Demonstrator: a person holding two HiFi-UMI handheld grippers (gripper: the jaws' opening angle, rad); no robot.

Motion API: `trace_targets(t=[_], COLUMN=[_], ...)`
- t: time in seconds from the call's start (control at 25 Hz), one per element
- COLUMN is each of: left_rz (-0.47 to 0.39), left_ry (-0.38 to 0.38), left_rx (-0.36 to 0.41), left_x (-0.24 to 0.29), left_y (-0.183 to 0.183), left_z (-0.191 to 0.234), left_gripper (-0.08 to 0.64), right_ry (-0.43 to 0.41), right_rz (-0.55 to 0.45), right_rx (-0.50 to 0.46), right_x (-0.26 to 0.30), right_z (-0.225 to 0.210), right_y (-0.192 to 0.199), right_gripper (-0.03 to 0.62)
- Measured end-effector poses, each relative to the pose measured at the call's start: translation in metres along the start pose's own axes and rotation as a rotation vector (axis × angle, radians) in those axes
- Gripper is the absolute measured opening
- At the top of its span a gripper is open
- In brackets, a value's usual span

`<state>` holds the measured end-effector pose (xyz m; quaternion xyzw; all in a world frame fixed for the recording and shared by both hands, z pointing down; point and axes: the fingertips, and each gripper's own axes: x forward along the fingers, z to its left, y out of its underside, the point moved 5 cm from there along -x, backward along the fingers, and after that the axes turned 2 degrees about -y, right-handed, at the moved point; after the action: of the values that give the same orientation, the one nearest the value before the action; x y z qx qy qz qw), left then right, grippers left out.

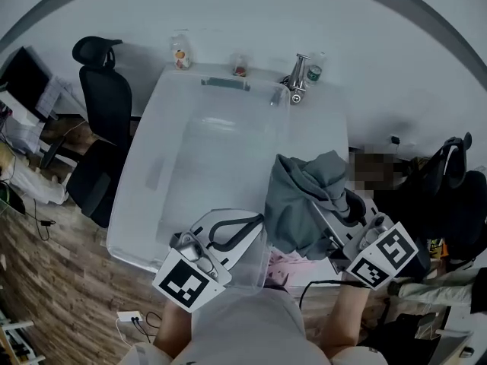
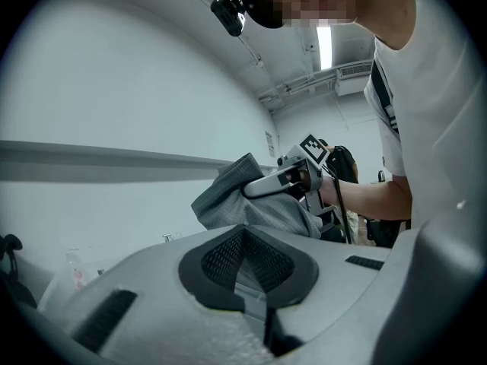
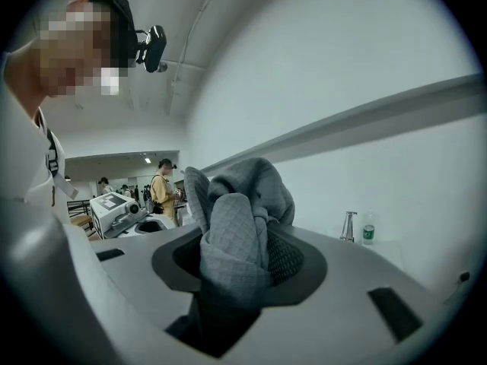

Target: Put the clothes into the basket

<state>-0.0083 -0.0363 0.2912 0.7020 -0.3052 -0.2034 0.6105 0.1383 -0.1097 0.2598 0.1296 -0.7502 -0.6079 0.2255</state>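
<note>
A grey quilted garment (image 1: 304, 200) hangs bunched from my right gripper (image 1: 312, 205), which is shut on a fold of it beside the right rim of the basket. The cloth fills the jaws in the right gripper view (image 3: 232, 242). The basket is a large clear plastic bin (image 1: 137, 158) on the white table, and I see no clothes inside it. My left gripper (image 1: 247, 230) hovers over the bin's near right corner, open, with nothing between its fingers. Looking level in the left gripper view, it faces the garment (image 2: 243, 196) and the right gripper (image 2: 281, 179) that holds it.
A black office chair (image 1: 103, 90) stands left of the table. Small bottles (image 1: 181, 52) and a metal stand (image 1: 298, 78) line the table's far edge. Something pink (image 1: 280, 263) lies below the garment. Dark chairs (image 1: 449, 181) are at the right. People stand far off (image 3: 162, 188).
</note>
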Motion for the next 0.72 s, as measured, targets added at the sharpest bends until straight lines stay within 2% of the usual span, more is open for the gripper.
trace_targets(t=[0.44, 0.72], left_rz=[-0.028, -0.053], left_ry=[-0.115, -0.169], left_rx=[0.032, 0.06], left_x=[-0.05, -0.076], left_y=[-0.018, -0.028], left_z=[0.031, 0.044], left_gripper=[0.005, 0.005], right_ry=[-0.06, -0.099], right_rz=[-0.033, -0.034], right_rx=[-0.091, -0.144], right_x=[0.038, 0.061], right_z=[0.039, 0.066], right_y=[-0.06, -0.077], right_gripper=[0.163, 0.163])
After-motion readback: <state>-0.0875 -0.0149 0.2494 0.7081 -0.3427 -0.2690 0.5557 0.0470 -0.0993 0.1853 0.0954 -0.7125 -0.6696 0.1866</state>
